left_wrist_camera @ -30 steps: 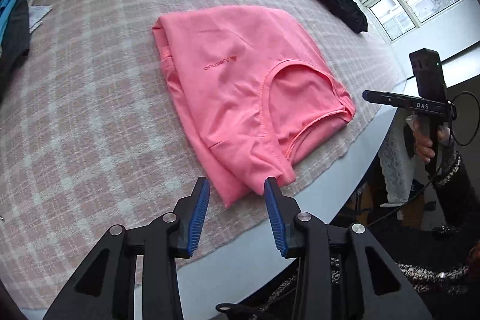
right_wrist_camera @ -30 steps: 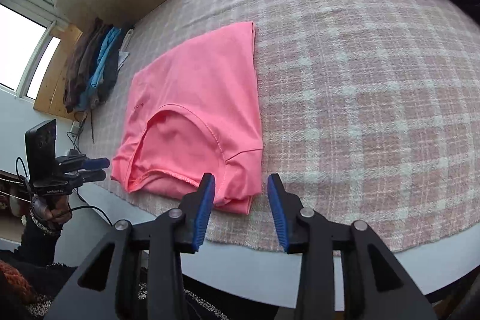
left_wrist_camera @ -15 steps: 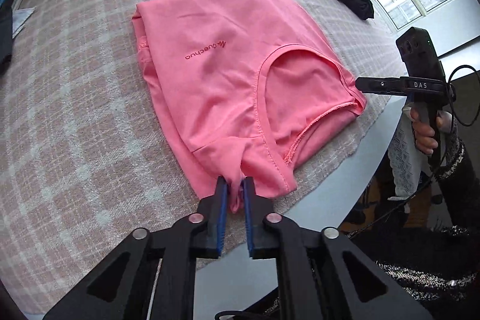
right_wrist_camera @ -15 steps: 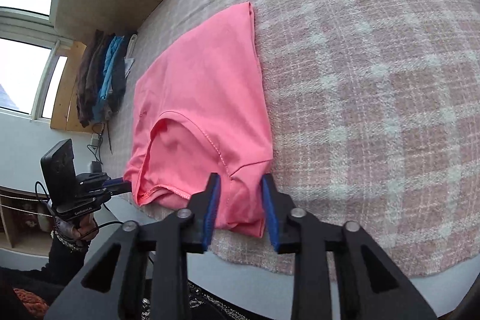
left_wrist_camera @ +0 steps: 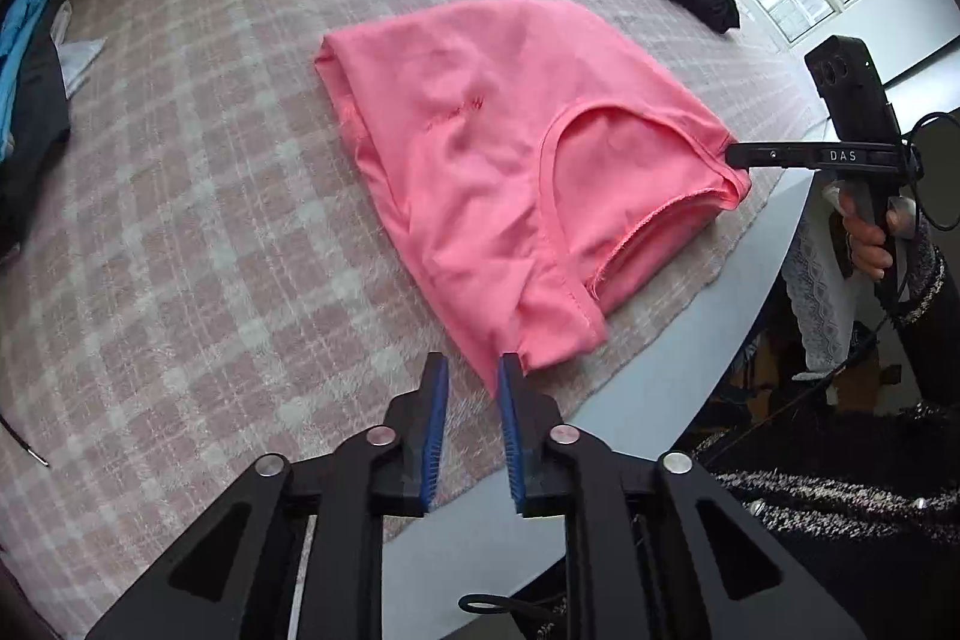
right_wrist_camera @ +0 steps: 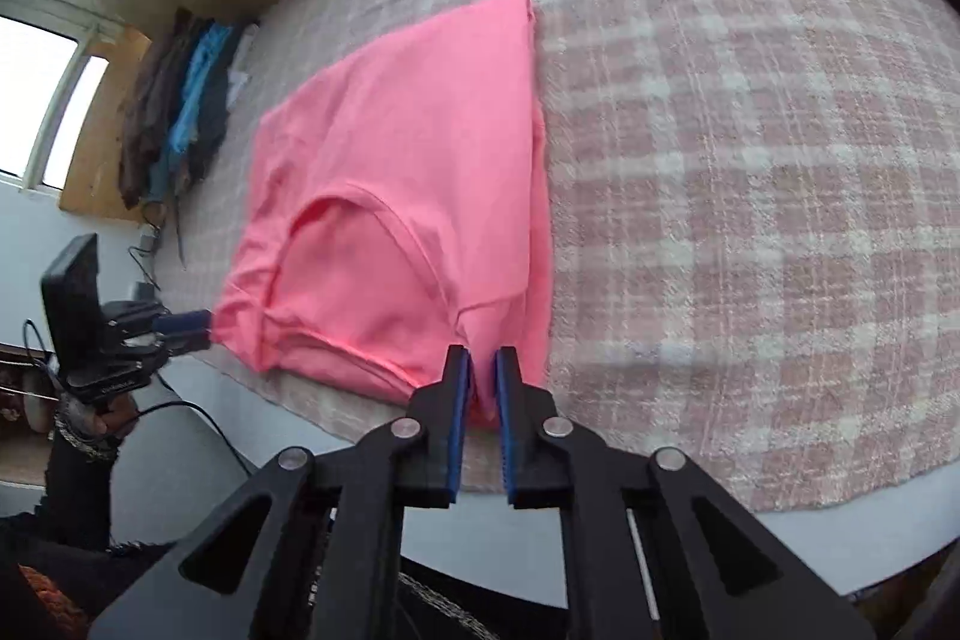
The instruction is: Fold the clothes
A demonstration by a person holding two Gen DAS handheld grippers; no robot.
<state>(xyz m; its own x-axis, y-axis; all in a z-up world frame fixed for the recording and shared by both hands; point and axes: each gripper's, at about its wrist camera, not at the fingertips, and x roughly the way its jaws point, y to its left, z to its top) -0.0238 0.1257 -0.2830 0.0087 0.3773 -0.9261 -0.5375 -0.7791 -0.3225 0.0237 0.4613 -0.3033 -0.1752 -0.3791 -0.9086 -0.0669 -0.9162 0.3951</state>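
Left wrist: the left gripper (left_wrist_camera: 471,376) is parted a bit, nothing clearly pinched, just at the pink shirt (left_wrist_camera: 510,142) corner by the table edge (left_wrist_camera: 672,376).

Right wrist: the right gripper (right_wrist_camera: 478,370) is nearly closed on the shoulder corner. A forward fold seems called for; open plaid blanket (right_wrist_camera: 750,160) is available.

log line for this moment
right gripper: shut on pink shirt corner | left gripper: at other near corner, grip unclear

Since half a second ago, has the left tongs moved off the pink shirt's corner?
Yes. The left tongs have backed toward the table edge and parted; the pink shirt corner now touches only the right-hand pad.
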